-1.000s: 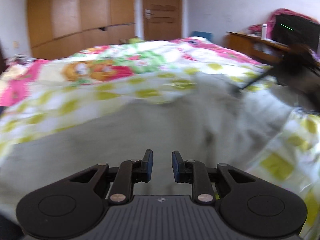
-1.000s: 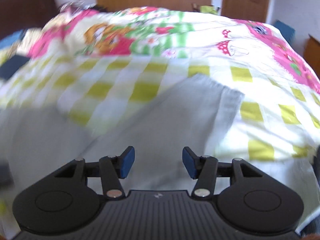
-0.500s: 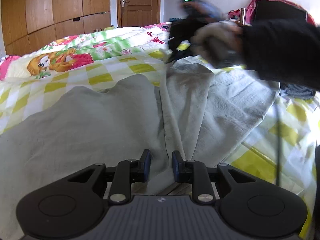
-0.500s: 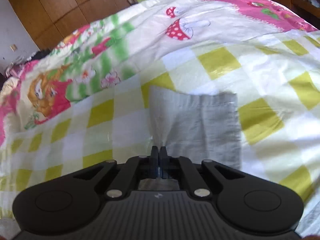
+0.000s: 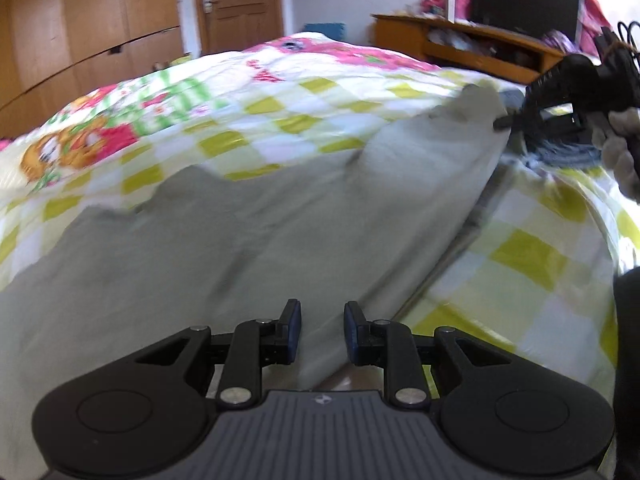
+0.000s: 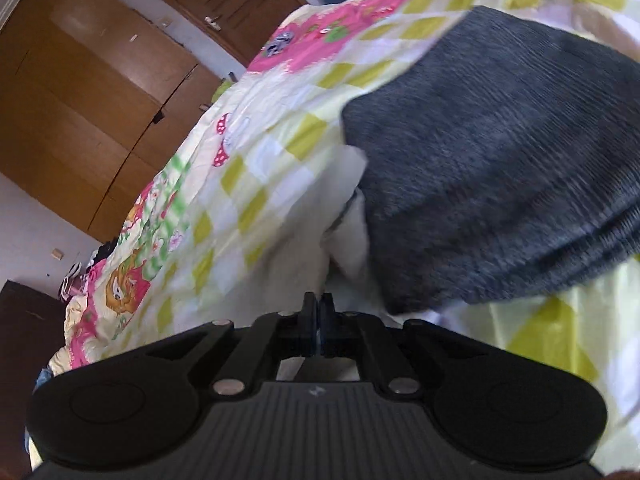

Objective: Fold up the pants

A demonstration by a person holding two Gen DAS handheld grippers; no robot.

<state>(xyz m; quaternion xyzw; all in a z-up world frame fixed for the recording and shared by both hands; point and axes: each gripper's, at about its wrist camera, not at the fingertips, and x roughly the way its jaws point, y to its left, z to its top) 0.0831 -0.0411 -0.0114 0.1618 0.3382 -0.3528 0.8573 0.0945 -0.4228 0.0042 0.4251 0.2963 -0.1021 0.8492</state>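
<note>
Pale grey-green pants (image 5: pixel 240 240) lie spread across the bed, blurred by motion. My left gripper (image 5: pixel 322 328) hangs low over their near edge. Its jaws stand a little apart, and a fold of the cloth shows through the gap without being pinched. In the left wrist view my right gripper (image 5: pixel 504 123) is at the far right in a person's hand (image 5: pixel 624 160), with the far end of a pant leg drawn up to its tip. In the right wrist view, rolled sideways, the right gripper (image 6: pixel 319 320) is shut with pale cloth (image 6: pixel 348 220) running out from its jaws.
The bedspread (image 5: pixel 280 112) is yellow-and-white check with pink cartoon prints. A dark grey knit garment (image 6: pixel 500 160) lies on it right beside the right gripper. Behind the bed are a wooden wardrobe (image 5: pixel 100 40), a door (image 5: pixel 240 8) and a desk (image 5: pixel 460 44) with a dark screen.
The right gripper went from open to shut on a pant leg's end, then swung to the right and rolled, taking the cloth along. The left gripper slid along the pants, its jaws unchanged.
</note>
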